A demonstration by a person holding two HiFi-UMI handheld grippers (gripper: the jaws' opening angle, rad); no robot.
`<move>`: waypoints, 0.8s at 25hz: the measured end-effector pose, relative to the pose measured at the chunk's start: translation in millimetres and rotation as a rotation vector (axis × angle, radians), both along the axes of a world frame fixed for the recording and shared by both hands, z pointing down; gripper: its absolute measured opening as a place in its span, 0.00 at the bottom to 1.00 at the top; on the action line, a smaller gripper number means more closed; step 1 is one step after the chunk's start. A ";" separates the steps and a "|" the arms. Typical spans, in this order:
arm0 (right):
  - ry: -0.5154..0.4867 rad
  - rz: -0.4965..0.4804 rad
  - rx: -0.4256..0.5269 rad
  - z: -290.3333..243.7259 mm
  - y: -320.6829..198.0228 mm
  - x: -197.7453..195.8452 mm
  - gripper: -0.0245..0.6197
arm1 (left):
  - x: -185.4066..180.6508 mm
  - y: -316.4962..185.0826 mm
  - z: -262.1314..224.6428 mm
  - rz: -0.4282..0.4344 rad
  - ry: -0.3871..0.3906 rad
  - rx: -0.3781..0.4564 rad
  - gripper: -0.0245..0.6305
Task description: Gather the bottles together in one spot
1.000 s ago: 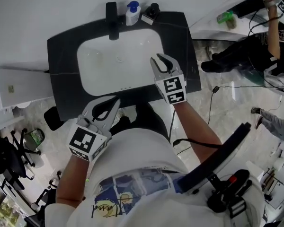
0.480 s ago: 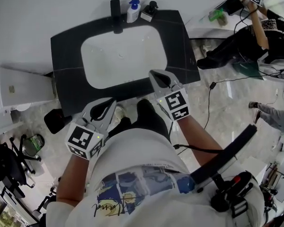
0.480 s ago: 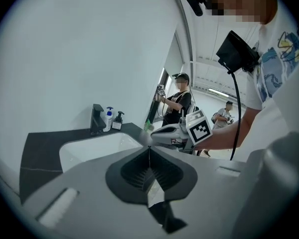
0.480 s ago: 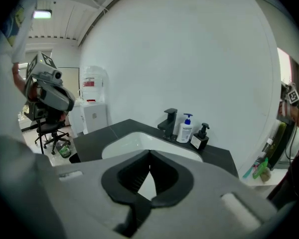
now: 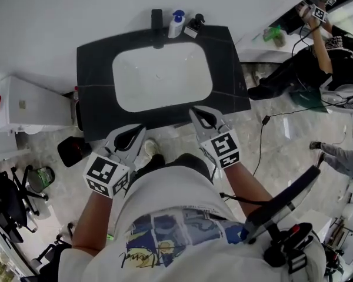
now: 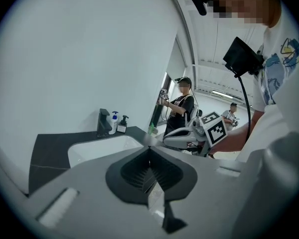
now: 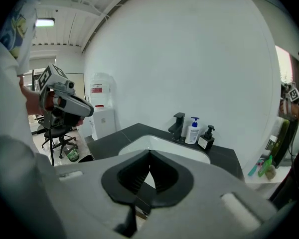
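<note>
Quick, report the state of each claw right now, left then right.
Left claw: closed, holding nothing.
Right claw: closed, holding nothing.

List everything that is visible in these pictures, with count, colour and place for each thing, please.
flat stone-like countertop: one, black, against the white wall
rounded sink basin: one, white, sunk in the countertop
block-shaped tap: one, black, behind the basin
plastic pump bottle with blue head: one, white, just right of the tap
square pump bottle: one, black, just right of the white bottle
box-shaped cabinet: one, white, left of the countertop
other people: two, one in black, far right
left gripper: one, grey, shut, empty, at the countertop's near edge
right gripper: one, grey, shut, empty, at the same edge
</note>
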State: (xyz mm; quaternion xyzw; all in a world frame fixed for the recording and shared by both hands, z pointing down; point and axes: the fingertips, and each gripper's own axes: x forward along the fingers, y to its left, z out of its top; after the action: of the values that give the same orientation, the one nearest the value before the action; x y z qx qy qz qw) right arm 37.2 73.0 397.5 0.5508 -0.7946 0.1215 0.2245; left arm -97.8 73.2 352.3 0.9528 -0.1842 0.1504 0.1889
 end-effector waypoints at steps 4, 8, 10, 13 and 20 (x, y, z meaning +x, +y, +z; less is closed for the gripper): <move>-0.013 -0.041 0.018 -10.3 22.9 -1.1 0.04 | -8.8 13.0 3.3 -0.033 -0.040 0.010 0.04; -0.034 -0.060 0.034 -18.8 50.0 10.5 0.04 | 7.3 39.3 -0.6 -0.033 -0.065 0.037 0.04; -0.038 -0.067 0.040 -23.0 69.3 17.6 0.04 | 20.8 56.4 -4.3 -0.034 -0.065 0.054 0.04; -0.052 -0.083 0.052 -30.2 98.3 24.4 0.04 | 40.2 81.8 -10.3 -0.032 -0.057 0.067 0.04; -0.075 -0.120 0.072 -41.6 161.4 34.8 0.04 | 55.3 153.2 -12.7 -0.040 -0.078 0.076 0.04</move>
State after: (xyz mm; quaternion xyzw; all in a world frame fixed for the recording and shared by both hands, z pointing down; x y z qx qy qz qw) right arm 72.0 234.4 355.9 0.5050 -0.8379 0.0997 0.1816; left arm -42.5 226.5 339.6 0.9487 -0.2162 0.1765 0.1484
